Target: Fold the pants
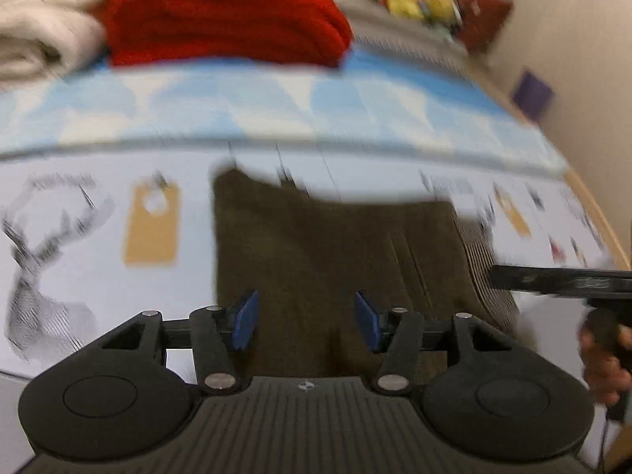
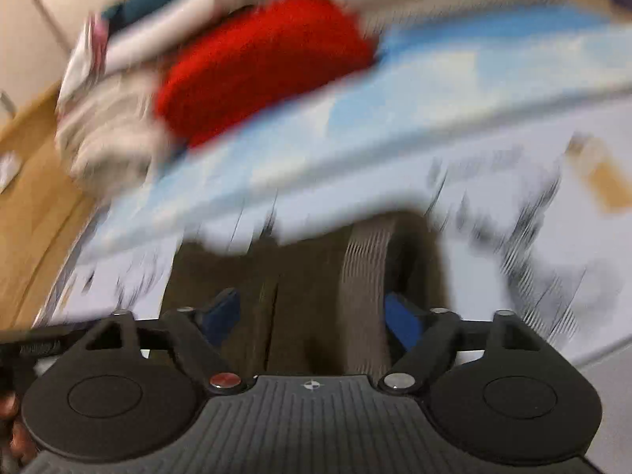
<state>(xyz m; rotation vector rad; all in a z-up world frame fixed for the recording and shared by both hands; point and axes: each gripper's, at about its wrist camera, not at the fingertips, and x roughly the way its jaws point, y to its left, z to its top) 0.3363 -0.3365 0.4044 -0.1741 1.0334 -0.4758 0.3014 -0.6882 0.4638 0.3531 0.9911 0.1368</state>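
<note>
Now we have the dark olive-brown folded pants (image 1: 339, 245) lying flat directly ahead of and beneath both pairs of jaws, on the pale printed sheet (image 1: 98, 181). From the left gripper (image 1: 306, 320) the bundle stretches away forward, its near part passing under the gap between the blue pads (image 1: 245, 318). Our right gripper (image 2: 310, 316) sits over the ribbed grey waistband (image 2: 365, 276), on the pants' right edge as the left one sees it. Both pairs of jaws stand apart and grip nothing; whether any pad brushes the cloth we cannot tell through the blur. We judge both hands equally near the pants.
</note>
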